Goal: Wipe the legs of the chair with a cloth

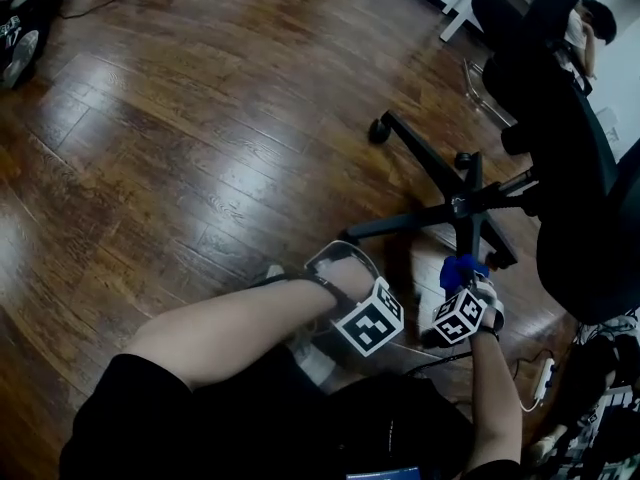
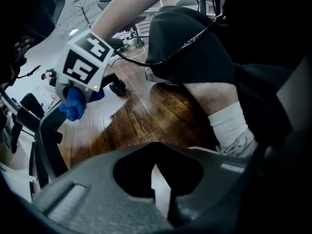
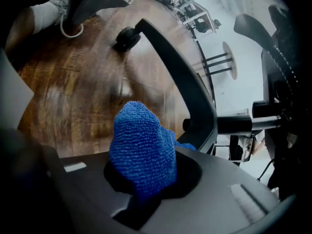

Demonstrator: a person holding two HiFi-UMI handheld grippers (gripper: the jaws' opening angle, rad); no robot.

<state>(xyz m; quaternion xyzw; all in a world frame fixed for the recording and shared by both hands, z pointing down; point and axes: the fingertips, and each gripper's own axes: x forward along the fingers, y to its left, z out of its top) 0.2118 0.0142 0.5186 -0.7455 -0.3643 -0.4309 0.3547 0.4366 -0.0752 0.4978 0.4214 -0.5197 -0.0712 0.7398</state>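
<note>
A black office chair (image 1: 560, 158) stands at the right on a five-legged base (image 1: 440, 213) with casters. My right gripper (image 1: 462, 276) is shut on a bunched blue cloth (image 3: 144, 147), also visible as the cloth (image 1: 458, 268) in the head view. It hovers close to the base's hub, beside the chair leg (image 3: 175, 77) that ends in a caster (image 3: 124, 38). Whether the cloth touches the leg I cannot tell. My left gripper (image 1: 340, 260) hangs over my foot, left of the base. Its jaws (image 2: 161, 191) are shut with nothing between them.
My bare leg, white sock (image 2: 229, 126) and shoe (image 1: 315, 358) lie under the left gripper. A white power strip (image 1: 545, 373) with its cable lies on the wood floor (image 1: 200, 138) at the lower right. Another person (image 1: 590, 23) sits beyond the chair, near a white table leg (image 1: 470, 3).
</note>
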